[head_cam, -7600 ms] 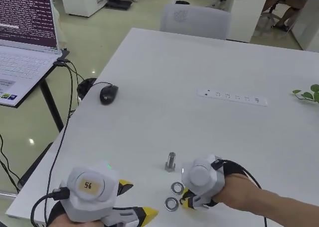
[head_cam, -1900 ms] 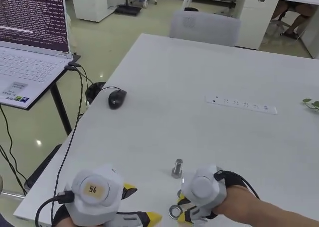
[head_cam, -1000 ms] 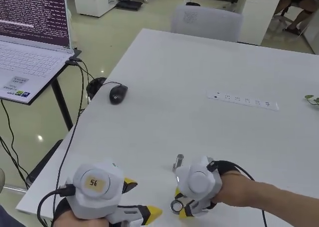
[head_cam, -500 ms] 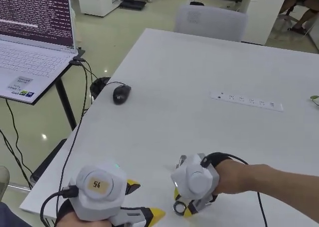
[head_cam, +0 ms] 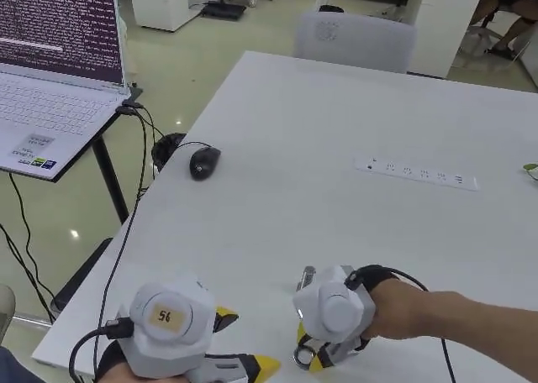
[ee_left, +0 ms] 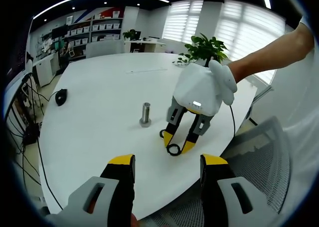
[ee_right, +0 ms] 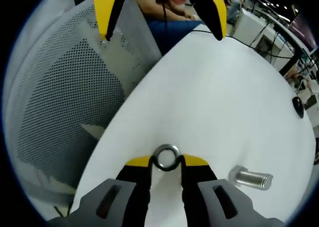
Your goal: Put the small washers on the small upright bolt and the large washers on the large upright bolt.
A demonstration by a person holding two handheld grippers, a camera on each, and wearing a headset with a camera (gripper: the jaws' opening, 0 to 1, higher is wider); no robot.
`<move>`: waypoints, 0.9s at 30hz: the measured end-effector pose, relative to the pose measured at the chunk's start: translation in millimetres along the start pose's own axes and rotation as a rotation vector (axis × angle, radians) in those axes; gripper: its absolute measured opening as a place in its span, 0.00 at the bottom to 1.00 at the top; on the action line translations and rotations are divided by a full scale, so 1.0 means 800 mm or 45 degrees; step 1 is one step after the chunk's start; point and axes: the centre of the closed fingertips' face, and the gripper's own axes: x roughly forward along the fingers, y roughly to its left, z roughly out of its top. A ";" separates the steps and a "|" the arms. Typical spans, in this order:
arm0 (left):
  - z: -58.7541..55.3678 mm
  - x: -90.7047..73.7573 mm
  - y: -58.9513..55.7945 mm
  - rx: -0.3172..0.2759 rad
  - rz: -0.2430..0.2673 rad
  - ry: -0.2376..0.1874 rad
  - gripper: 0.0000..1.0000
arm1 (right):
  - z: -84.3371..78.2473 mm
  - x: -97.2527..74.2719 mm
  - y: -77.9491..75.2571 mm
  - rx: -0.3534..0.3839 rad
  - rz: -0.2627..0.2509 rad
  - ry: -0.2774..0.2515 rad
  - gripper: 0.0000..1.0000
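1. Right gripper view: my right gripper (ee_right: 167,161) has its jaws closed narrow on one washer (ee_right: 166,148), pinched by its rim at the yellow tips. The hole faces the camera and is left free, which I judge suits dropping it over a shank.
2. The bolt (ee_right: 250,178) stands just beside my right jaw, near the table's edge. It reads as lying sideways here because this view is rolled.
3. Left gripper view: the bolt (ee_left: 145,114) stands upright on its head on the white table (ee_left: 99,87), thread upward. The right gripper (ee_left: 177,146) points down beside it, with the washer (ee_left: 173,150) at its tips.
4. My left gripper (ee_left: 167,167) has its jaws wide apart and empty. It is held back at the near edge, I judge to leave the right side room to work.
5. Head view: the left gripper (head_cam: 244,343) sits low at the table corner. The right gripper (head_cam: 309,359) covers most of the bolt (head_cam: 308,275).
6. Hard to make out: a dark ring (ee_left: 162,134) beside the right gripper may be another washer. I cannot tell whether the held washer touches the table, which size it is, or whether this bolt is the small or the large one.
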 end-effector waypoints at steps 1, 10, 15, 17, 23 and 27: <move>0.000 0.000 0.000 0.000 0.000 0.000 0.52 | 0.000 -0.001 0.000 0.030 -0.006 -0.011 0.23; 0.000 0.002 -0.002 0.002 -0.007 0.000 0.52 | -0.002 -0.016 -0.011 0.186 -0.079 -0.097 0.23; -0.001 0.001 -0.001 0.000 -0.004 0.001 0.52 | -0.002 -0.032 -0.018 0.242 -0.124 -0.133 0.23; -0.001 0.000 -0.001 -0.002 -0.001 -0.001 0.52 | 0.001 -0.043 -0.023 0.258 -0.150 -0.156 0.23; -0.002 0.000 0.002 -0.008 0.004 -0.003 0.52 | 0.000 -0.080 -0.051 0.317 -0.247 -0.187 0.23; -0.001 0.001 0.001 -0.005 0.001 -0.006 0.52 | -0.003 -0.105 -0.072 0.336 -0.307 -0.190 0.23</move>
